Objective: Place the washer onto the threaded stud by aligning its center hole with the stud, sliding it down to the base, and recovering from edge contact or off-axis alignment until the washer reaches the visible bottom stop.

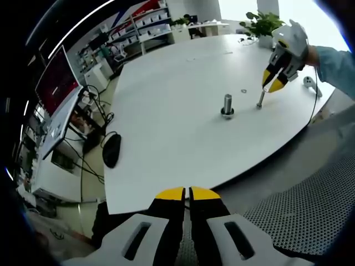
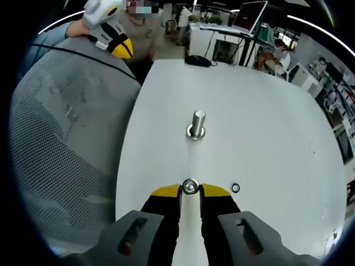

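Standing upright mid-table: stud (image 2: 197,123), washer already lying around its base.
Gripping small bolt (image 2: 190,187) just short of stud: right gripper (image 2: 190,190), jaws clamped on it.
Lying loose near stud, beside bolt: washer (image 2: 236,188).
Hovering off table (image 1: 166,127) edge, well back from stud: left gripper (image 1: 187,193), jaws closed, holding nothing.

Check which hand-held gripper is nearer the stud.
Right. The right hand-held gripper, shut on a small bolt, hovers close beside the stud. The left hand-held gripper is shut and held back off the table edge.
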The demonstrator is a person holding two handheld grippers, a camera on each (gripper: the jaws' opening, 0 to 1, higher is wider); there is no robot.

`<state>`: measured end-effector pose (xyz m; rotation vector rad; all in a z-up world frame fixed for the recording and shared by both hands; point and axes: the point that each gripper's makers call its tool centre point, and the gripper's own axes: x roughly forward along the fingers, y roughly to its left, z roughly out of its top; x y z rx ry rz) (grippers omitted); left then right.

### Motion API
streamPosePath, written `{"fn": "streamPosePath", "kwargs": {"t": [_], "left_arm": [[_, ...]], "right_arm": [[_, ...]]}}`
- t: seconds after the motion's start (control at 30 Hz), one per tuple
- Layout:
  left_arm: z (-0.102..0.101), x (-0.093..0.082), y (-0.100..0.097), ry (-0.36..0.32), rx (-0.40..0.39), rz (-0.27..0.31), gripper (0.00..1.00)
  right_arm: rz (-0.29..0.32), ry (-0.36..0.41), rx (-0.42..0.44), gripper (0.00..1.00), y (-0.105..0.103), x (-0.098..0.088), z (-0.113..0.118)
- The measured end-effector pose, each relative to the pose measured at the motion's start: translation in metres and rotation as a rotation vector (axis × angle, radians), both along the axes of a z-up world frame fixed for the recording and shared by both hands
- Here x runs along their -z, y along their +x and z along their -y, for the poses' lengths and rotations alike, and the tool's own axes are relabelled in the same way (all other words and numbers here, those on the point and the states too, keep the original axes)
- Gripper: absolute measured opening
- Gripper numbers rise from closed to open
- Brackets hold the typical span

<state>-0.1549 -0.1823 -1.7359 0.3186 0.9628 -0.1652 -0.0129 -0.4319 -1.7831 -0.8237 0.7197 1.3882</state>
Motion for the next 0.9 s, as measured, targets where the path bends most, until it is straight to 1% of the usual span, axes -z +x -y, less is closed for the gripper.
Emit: {"fn": "streamPosePath", "kwargs": {"t": [0.37, 0.67, 0.9], "left_arm": [[0.000, 0.000, 0.000, -0.002, -0.001, -0.002, 0.00], [-0.001, 0.001, 0.000, 0.000, 0.000, -0.007, 0.00], [0.000, 0.001, 0.000, 0.000, -0.001, -0.007, 0.00]], "right_arm": [[-0.010, -0.017, -0.006, 0.14, 0.000, 0.007, 0.000], [-0.010, -0.023, -0.011, 0.14, 0.001, 0.010, 0.000], [-0.008, -0.042, -0.028, 0.14, 0.001, 0.012, -0.001]]}}
